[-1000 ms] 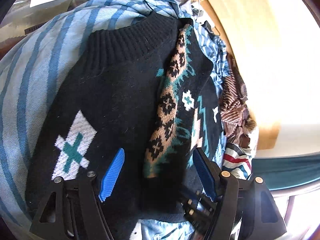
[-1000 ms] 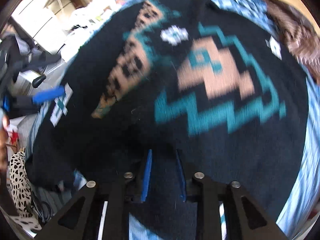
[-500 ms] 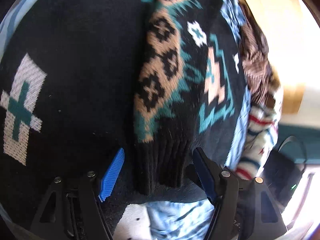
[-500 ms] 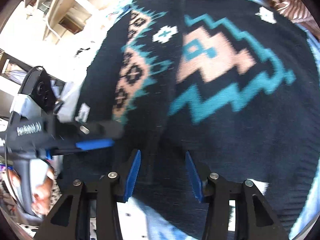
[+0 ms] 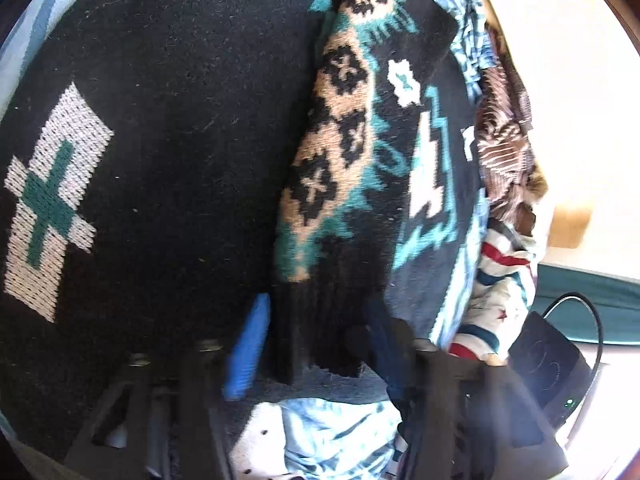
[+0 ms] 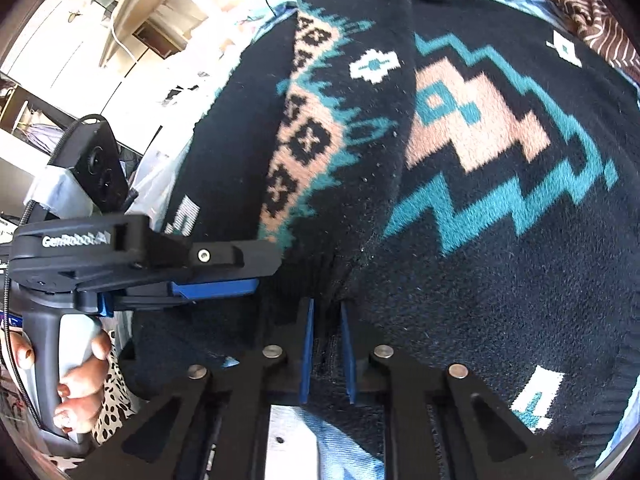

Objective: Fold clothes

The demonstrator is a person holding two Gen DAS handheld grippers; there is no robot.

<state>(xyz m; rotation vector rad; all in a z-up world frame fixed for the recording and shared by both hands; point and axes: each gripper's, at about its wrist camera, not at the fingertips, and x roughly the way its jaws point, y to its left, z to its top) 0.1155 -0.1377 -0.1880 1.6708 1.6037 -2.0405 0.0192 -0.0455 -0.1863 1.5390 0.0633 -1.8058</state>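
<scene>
A black knit sweater [image 5: 180, 140] with teal, tan and white patterns lies spread over a pile of clothes. Its sleeve [image 5: 332, 160] is folded across the body, and the ribbed cuff [image 5: 320, 320] sits between the wide-apart fingers of my left gripper [image 5: 316, 344], which is open. In the right wrist view the left gripper [image 6: 240, 276] reaches in from the left over the sweater [image 6: 480, 240]. My right gripper [image 6: 325, 320] is at the sweater's near edge. Its jaws are closing, and black knit is pinched between the narrow blue pads.
A blue striped cloth [image 5: 24, 40] lies under the sweater. Brown striped [image 5: 504, 140] and red-teal striped [image 5: 500, 280] garments are piled at the right, by a wooden top [image 5: 568, 228]. A black device with a cable [image 5: 552, 368] sits lower right. A person's hand [image 6: 80, 380] grips the left handle.
My left gripper has come down and closer, so the sleeve cuff now sits between its fingers. My right gripper opened, then closed on the sweater's near edge.
</scene>
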